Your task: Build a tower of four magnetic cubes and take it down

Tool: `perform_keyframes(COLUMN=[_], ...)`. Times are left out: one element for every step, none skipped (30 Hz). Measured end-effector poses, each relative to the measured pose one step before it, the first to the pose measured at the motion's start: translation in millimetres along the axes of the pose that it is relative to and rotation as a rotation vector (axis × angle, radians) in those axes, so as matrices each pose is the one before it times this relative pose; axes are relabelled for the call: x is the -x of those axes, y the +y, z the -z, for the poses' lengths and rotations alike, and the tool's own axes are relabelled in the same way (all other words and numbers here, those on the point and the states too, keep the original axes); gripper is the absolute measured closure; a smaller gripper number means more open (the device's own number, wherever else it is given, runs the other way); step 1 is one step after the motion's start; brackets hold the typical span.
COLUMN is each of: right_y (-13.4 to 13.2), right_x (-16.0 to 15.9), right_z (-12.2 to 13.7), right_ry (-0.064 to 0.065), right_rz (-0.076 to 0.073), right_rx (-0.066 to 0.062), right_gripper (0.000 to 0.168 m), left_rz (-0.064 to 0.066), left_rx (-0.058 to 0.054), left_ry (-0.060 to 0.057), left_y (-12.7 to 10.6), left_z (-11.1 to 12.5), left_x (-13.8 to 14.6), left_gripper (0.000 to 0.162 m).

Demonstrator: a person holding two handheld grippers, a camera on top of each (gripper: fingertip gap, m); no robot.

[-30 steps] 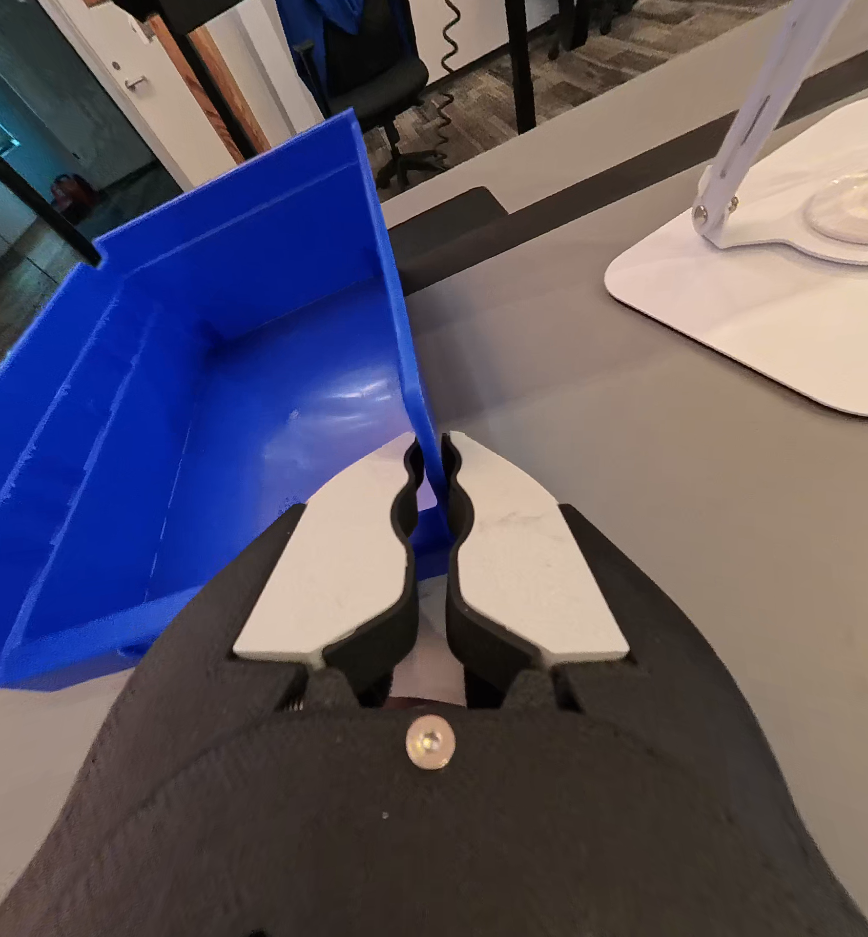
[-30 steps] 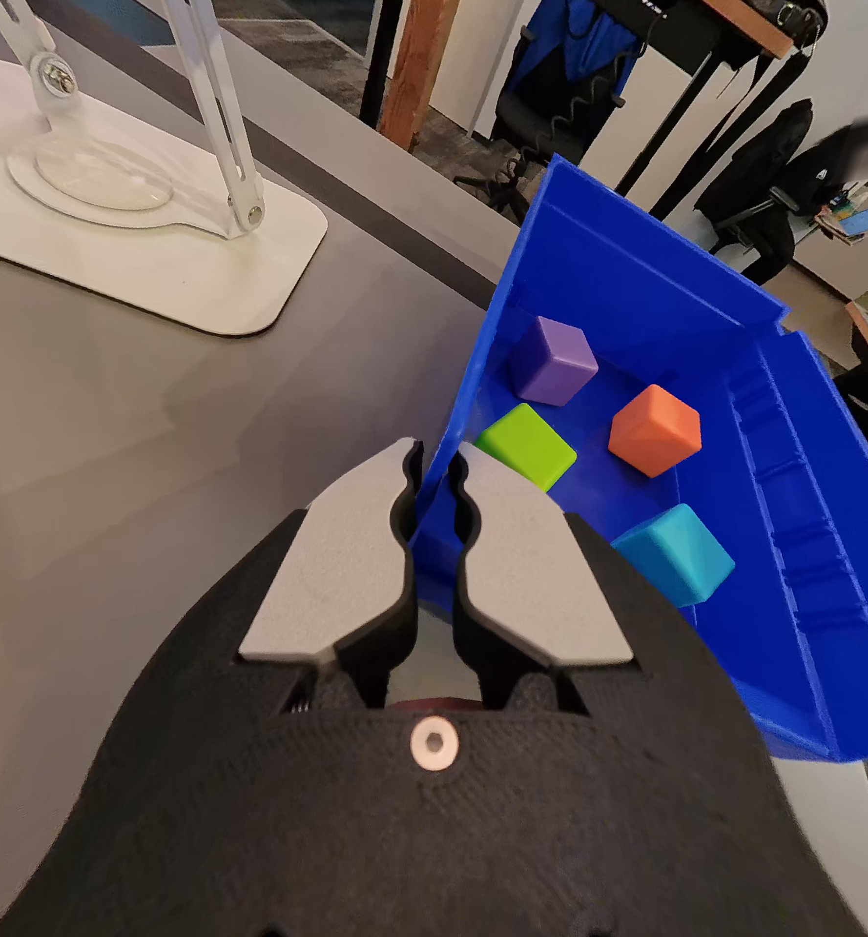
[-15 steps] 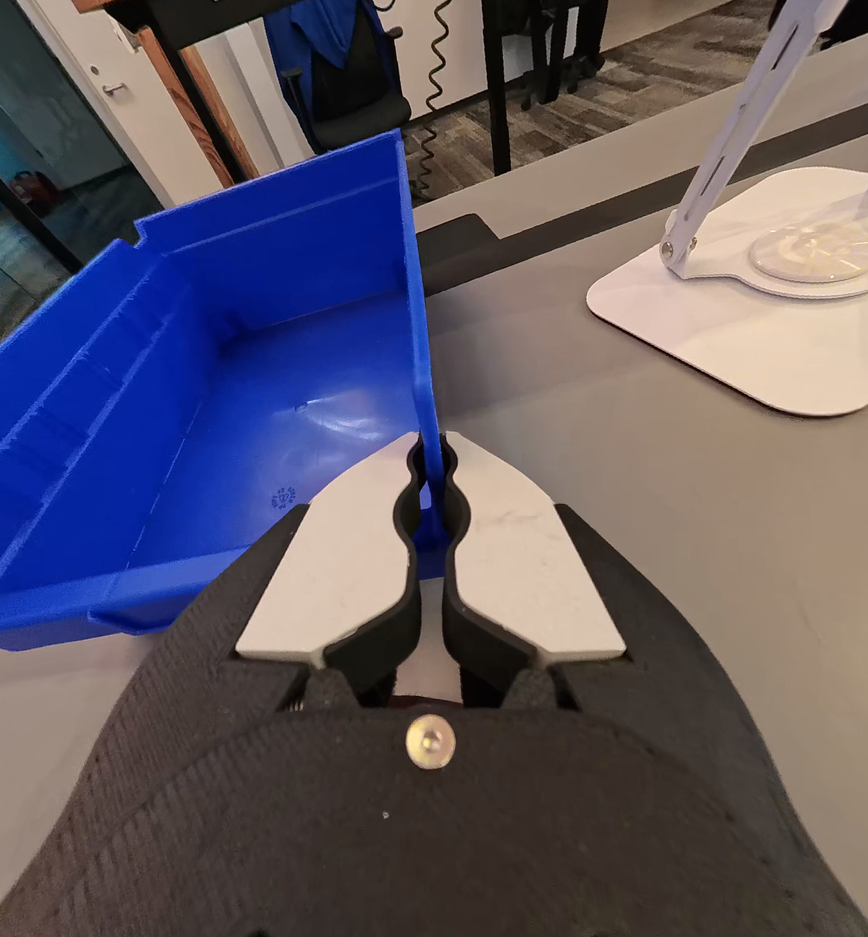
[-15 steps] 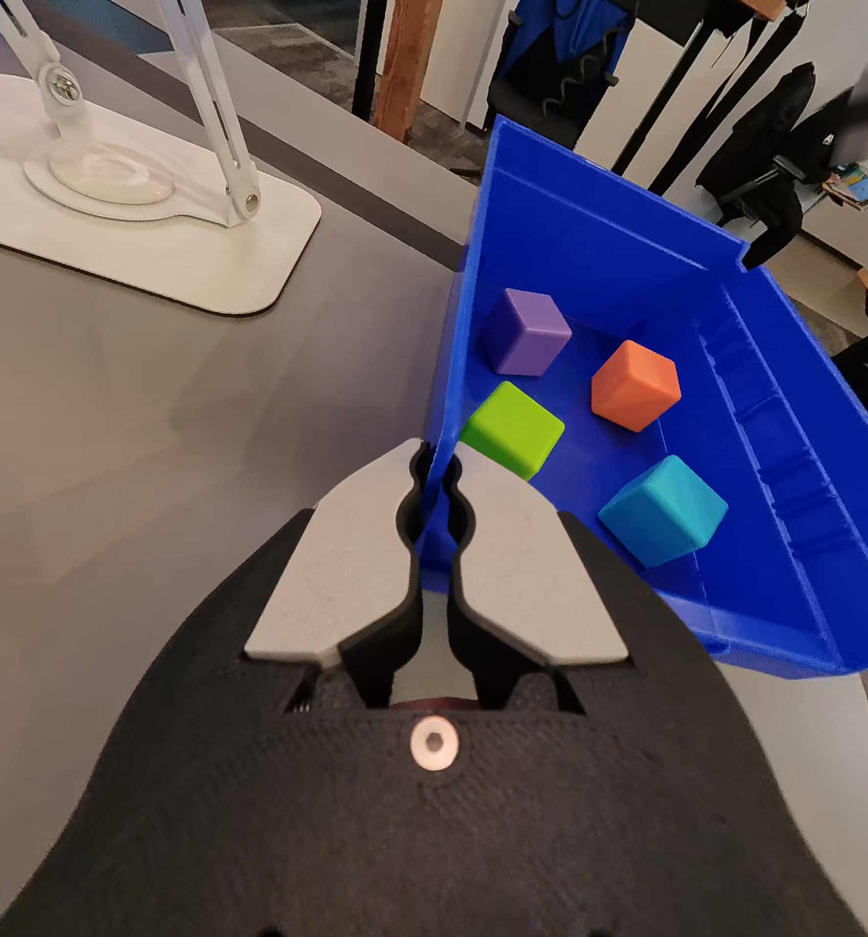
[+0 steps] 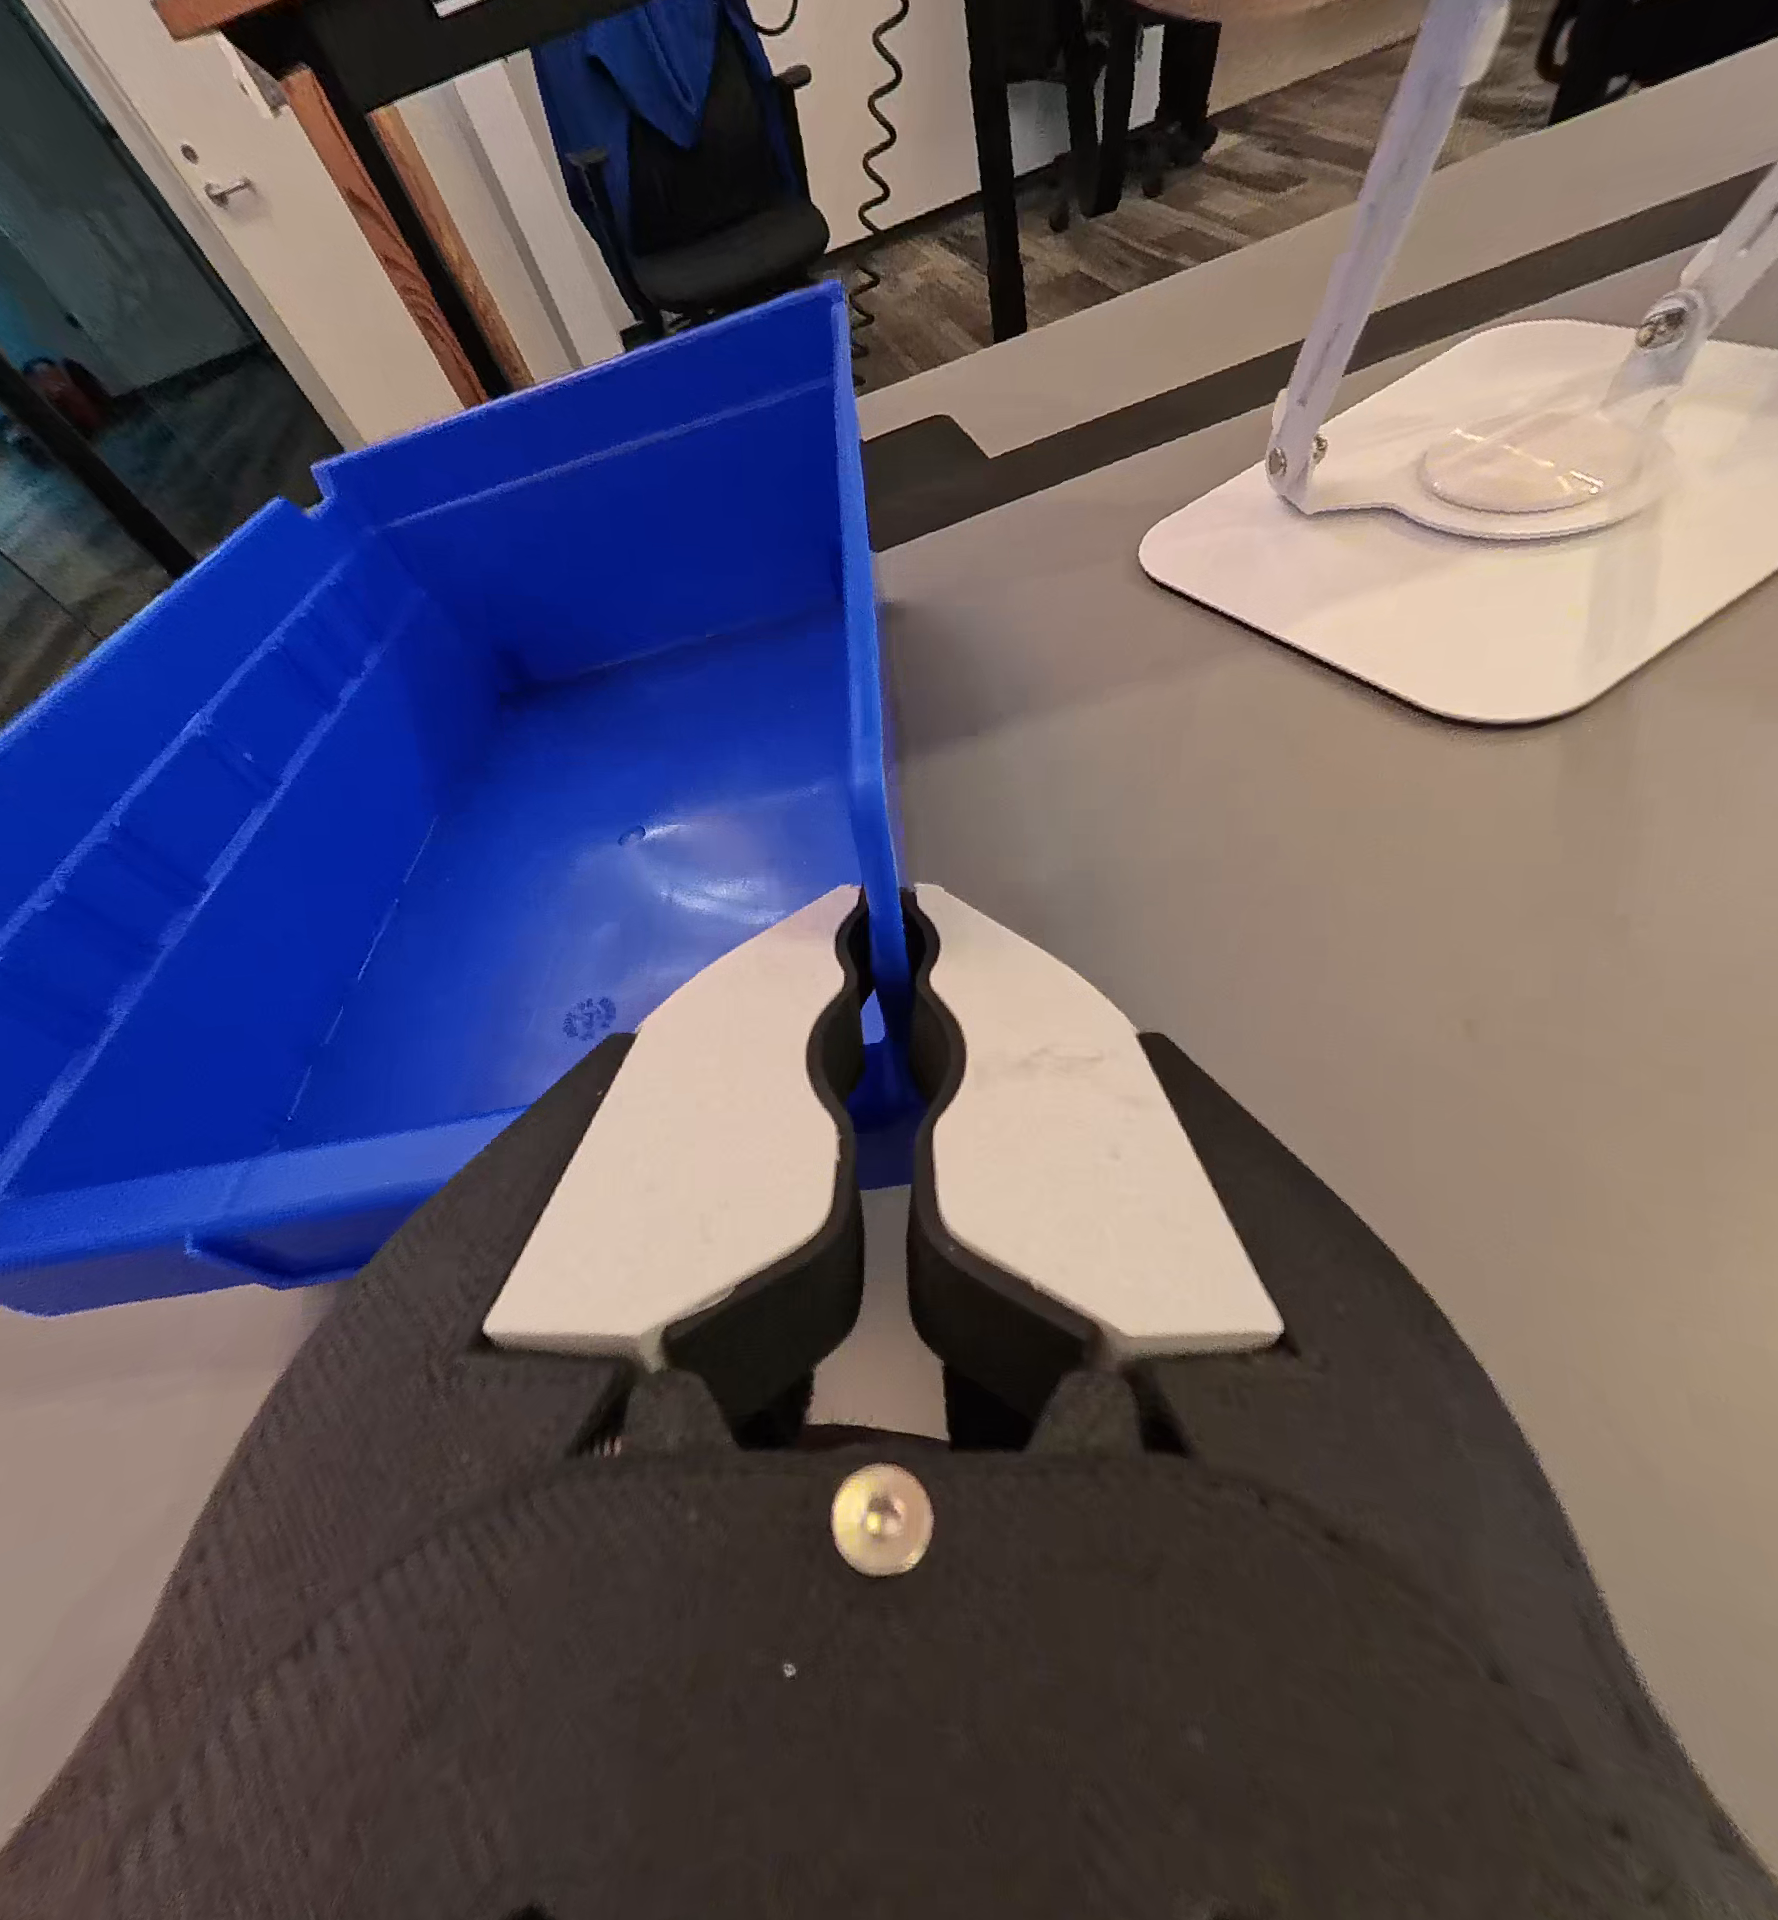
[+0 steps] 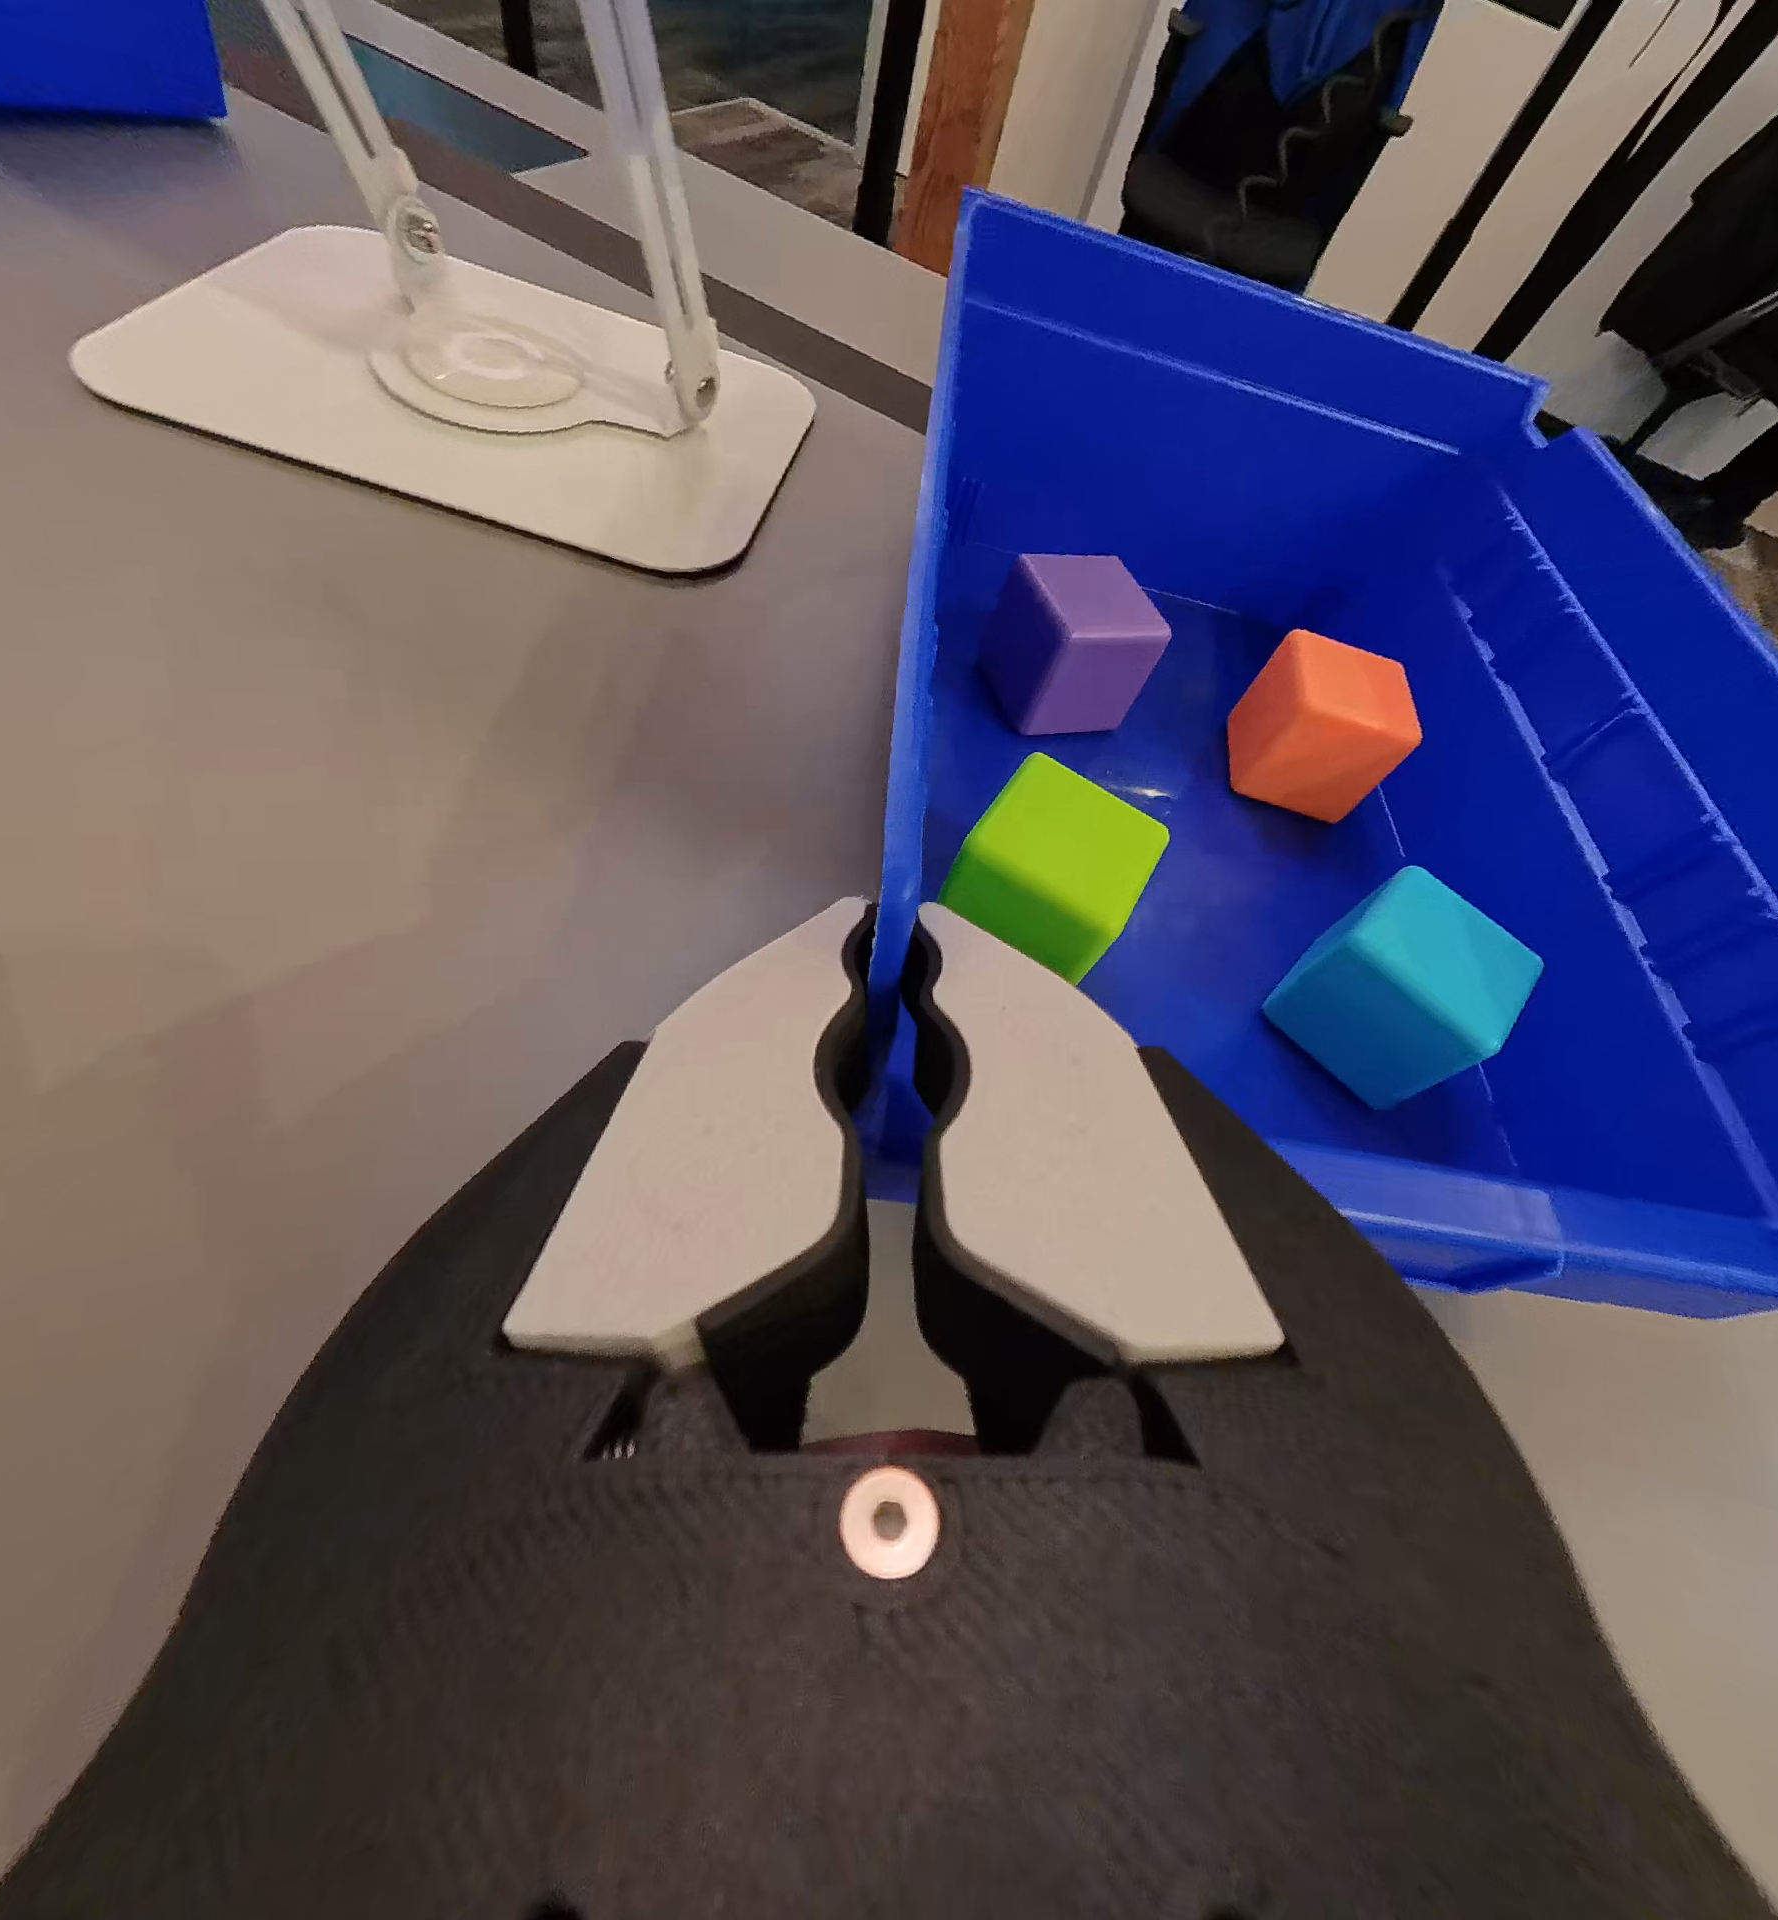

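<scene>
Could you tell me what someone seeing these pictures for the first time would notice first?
Most likely the four bright cubes lying apart on the floor of a blue bin: purple, orange, green and teal. Next, each gripper pinches a bin wall: the right gripper on the cubes' bin, the left gripper on the empty bin. A white stand base sits on the grey table.

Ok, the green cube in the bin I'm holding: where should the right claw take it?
Come from above, after the right claw lets go of the blue bin wall. The green cube sits flat with its top face up, so pinch two opposite side faces. It lies close to that wall, so the near and far faces probably give the fingers more room.
</scene>
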State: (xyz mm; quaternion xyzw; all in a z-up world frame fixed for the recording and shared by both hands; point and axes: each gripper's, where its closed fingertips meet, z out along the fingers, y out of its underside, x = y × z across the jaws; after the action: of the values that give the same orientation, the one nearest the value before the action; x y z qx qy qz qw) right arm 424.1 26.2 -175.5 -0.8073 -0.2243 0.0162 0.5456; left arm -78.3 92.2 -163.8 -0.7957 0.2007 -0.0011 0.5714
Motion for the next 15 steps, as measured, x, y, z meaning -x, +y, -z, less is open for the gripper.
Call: perform_keyframes(right_y=[1.29,1.36,1.33,1.48,1.42,1.47,1.43,1.37,1.47,1.22,1.07,1.07,0.94,0.93,0.9], right_x=[2.91,2.81,2.91,3.02,2.99,3.02,3.29,3.41,3.43,3.51,3.63,3.57,3.71,3.94,4.0], right_z=[4.44,4.47,4.59,4.63,4.67,4.76,4.82,4.71,4.57,4.33,4.11,3.88,3.77,3.64,3.53], right_ry=[-0.0079,-0.0075,-0.0072,-0.0074,-0.0065,-0.0074,-0.0093,-0.0071,-0.0054,-0.0063,-0.0067,-0.0055,-0.0053,-0.0059,-0.0058], right_rz=[-0.0047,-0.0035,-0.0022,-0.0026,-0.0041,-0.0072,-0.0073,-0.0024,0.0006,-0.0017,-0.0036,-0.0012,-0.0004,-0.0007,-0.0014], right_rx=[-0.0023,-0.0018,-0.0011,-0.002,-0.0029,-0.0023,-0.0019,-0.0019,-0.0018,-0.0024,-0.003,-0.0028,-0.0021,-0.0027,-0.0035], right_gripper=[0.165,0.165,0.165,0.165,0.165,0.165,0.166,0.166,0.166,0.166,0.166,0.166,0.166,0.166,0.166], left_rz=[0.0038,0.0097,0.015,0.0069,0.0028,0.0063,0.0063,0.0027,-0.0018,-0.0009,-0.001,0.0003,0.0021,0.0038,0.0069], left_rx=[-0.0088,-0.0108,-0.0117,-0.0115,-0.0124,-0.0101,-0.0065,-0.0065,-0.0085,-0.0063,-0.0059,-0.0064,-0.0053,-0.0055,-0.0075], left_ry=[0.0033,0.004,0.0044,0.0037,0.0005,-0.0012,0.002,0.001,-0.0031,-0.0016,-0.0005,-0.0001,0.0006,0.0019,0.0015], left_y=[-0.34,-0.92,-1.3,-1.66,-1.78,-1.26,-0.36,-0.12,-0.36,-0.41,-0.29,-0.54,-0.38,-0.34,-0.2], left_z=[4.98,5.08,4.98,4.69,4.7,4.64,4.28,4.46,4.6,4.42,4.16,4.07,4.14,4.37,4.39], left_x=[-1.63,-1.35,-1.18,-1.01,-0.69,-0.52,-0.78,-0.97,-0.85,-1.03,-1.31,-1.08,-0.99,-1.16,-0.95], left_gripper=[0.158,0.158,0.158,0.158,0.158,0.158,0.158,0.158,0.157,0.157,0.157,0.157,0.157,0.157,0.157])
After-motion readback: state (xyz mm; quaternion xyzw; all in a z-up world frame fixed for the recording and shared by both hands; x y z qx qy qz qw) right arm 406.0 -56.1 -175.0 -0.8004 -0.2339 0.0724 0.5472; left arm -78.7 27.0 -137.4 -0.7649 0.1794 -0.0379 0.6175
